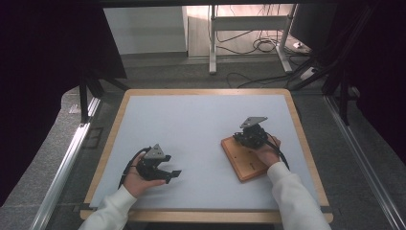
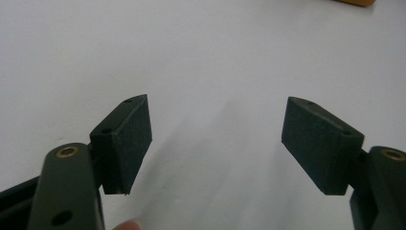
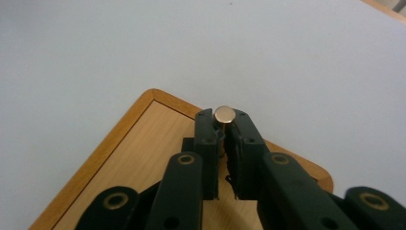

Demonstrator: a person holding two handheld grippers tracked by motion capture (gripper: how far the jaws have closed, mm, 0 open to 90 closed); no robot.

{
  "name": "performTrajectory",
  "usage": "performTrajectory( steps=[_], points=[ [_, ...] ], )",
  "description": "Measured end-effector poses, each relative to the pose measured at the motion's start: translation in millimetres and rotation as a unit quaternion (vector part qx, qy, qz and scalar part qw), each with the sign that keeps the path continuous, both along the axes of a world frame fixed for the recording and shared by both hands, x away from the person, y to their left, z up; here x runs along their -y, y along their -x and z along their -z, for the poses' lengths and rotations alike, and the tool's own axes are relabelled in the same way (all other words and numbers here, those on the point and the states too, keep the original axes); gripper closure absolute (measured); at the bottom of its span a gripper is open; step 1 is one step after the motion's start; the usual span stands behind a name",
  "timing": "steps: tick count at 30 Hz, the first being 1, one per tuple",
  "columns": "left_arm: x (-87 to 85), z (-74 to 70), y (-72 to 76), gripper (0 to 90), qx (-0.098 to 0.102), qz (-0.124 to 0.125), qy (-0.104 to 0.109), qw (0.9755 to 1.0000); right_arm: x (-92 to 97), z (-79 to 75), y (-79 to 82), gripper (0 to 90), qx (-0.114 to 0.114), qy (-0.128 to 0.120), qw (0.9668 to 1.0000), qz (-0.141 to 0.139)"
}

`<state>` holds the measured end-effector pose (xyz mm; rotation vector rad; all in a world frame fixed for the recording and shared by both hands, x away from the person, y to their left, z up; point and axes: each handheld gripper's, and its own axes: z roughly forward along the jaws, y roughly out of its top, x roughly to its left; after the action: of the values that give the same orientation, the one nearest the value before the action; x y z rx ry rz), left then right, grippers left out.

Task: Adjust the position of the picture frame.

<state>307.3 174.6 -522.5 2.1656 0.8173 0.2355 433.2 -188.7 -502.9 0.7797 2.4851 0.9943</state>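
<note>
The right tool (image 3: 224,125) is clamped on a small metal peg (image 3: 224,115) with a round, flat, brass-coloured head: in the right gripper view its two black jaws stand almost together, and the head of the peg sticks out just past their tips while the shank is pinched between the pads. Right under this tool lies a wooden board (image 3: 139,158) with a darker raised rim, and the peg sits near one rounded corner of it; whether the peg's foot touches the board cannot be told. In the high view the right tool (image 1: 245,137) hangs over the far end of the board (image 1: 244,165), with the person's right hand (image 1: 268,153) behind it and a white sleeve running back to the near edge. The board lies slanted on the pale grey tabletop (image 1: 191,124), which has a wooden border. Well apart from it, toward the near left, the left tool (image 1: 171,175) rests low in the left hand (image 1: 136,179), pointing toward the board. Its jaws stand wide apart with nothing between them, and in the left gripper view its pads (image 2: 127,143) frame bare tabletop.
</note>
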Motion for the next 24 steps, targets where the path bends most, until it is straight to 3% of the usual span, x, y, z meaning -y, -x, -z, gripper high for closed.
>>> performTrajectory(
  steps=[9,17,24],
  points=[
    [0.4,-0.1,-0.1,25.4,0.0,0.002,-0.001,1.0,-12.2,-2.4,7.8,85.4,-0.006,0.011,0.9997,0.023],
    [-0.5,-0.7,0.2,25.4,0.002,0.003,-0.001,1.0,-35.5,-3.7,15.8,85.5,-0.015,0.017,0.9998,0.002],
    [-1.6,-0.9,0.1,25.4,0.002,0.003,0.0,1.0,-35.9,-7.0,15.3,85.5,-0.015,0.002,0.9999,0.005]
  ],
)
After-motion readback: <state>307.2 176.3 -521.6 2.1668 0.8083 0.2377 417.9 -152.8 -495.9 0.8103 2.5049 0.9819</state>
